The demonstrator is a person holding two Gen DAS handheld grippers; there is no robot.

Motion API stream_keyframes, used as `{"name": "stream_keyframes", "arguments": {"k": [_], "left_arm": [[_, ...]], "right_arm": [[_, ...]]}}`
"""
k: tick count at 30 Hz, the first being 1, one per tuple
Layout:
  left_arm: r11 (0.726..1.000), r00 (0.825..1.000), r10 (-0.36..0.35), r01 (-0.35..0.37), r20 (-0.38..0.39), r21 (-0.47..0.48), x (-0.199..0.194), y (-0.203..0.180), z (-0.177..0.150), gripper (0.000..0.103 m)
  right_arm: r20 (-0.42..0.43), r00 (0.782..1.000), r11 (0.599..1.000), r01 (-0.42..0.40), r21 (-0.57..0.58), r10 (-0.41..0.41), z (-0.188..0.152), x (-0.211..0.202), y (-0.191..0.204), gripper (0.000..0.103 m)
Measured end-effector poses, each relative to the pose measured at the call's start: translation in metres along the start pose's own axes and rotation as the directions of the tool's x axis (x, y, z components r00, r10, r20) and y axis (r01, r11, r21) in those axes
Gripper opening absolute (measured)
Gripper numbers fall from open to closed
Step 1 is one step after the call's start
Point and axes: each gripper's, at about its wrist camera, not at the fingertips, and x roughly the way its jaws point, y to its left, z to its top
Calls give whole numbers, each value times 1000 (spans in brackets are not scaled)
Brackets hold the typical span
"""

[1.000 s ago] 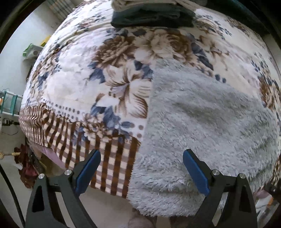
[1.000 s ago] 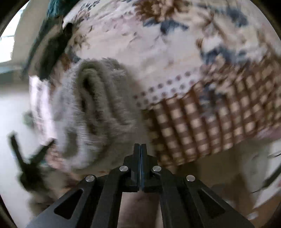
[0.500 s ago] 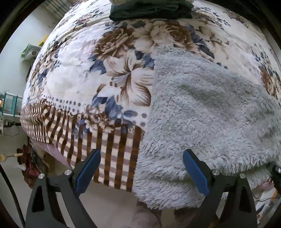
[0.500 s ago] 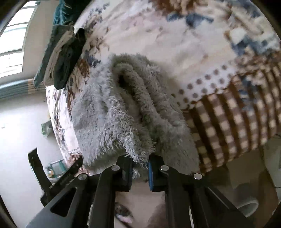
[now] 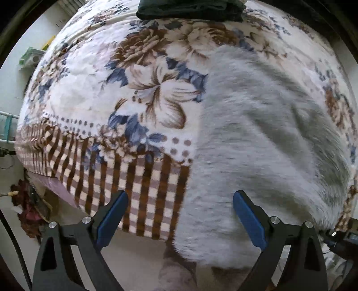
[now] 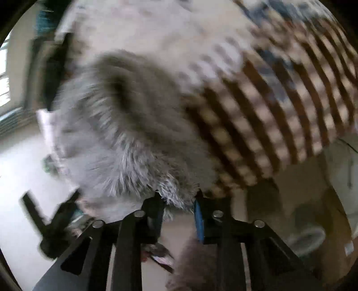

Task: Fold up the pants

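Pants [image 5: 257, 134], grey and fluffy, lie on the bed [image 5: 89, 94] at its near edge, hem end spilling over that edge toward me. Long axis runs from the near edge back toward the far side, where dark folded clothes [image 5: 190, 10] sit.

Left hand-held gripper [image 5: 179, 215]: jaws wide apart, holding nothing, poised over the near edge with the pants' left border between its fingers.

Right hand-held gripper [image 6: 179, 210]: jaws part-open with a tuft of the pants' edge between them; picture blurred, so I cannot tell if it grips.

I judge the right is nearer the cloth; the fold likely goes from the near edge toward the far side.
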Motion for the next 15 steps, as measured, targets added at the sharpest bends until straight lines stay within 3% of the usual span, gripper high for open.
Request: {"name": "stream_keyframes", "arguments": {"k": [1,2,3,7,10,11,12,13,15], "left_arm": [[1000,1000,-21,21,12,-5,-4,0,6,96],[999,999,-36,36,19,-7,-7,1,12,96],[998,998,-54,55,25,-9,-8,0,19,96],[988,988,-146,148,48,-38,-2,-6,68,96],[988,987,-149,152,64,-37,15,-14,106,96],[988,987,-148,150,58,-39,21,-16,116,96],[986,986,-161,162,43,-39,30,-18,126,96],[982,983,-181,182,14,-45,44,-18,136,96],[979,980,-195,193,-26,-65,61,-15,145,95]], "right_arm": [[43,999,1000,-1,-29,2,-1,-13,9,47],[102,995,998,1,-62,5,-2,-30,21,67],[148,989,996,-12,-84,24,-1,-43,30,77],[199,976,992,-64,-110,85,32,-48,57,78],[165,986,992,0,-127,21,75,-13,76,78],[93,995,993,-22,-115,33,90,8,78,75],[61,997,993,-50,-103,57,97,20,78,52],[41,997,992,-59,-108,64,104,31,82,38],[81,997,990,-3,-139,14,106,30,88,27]]}}
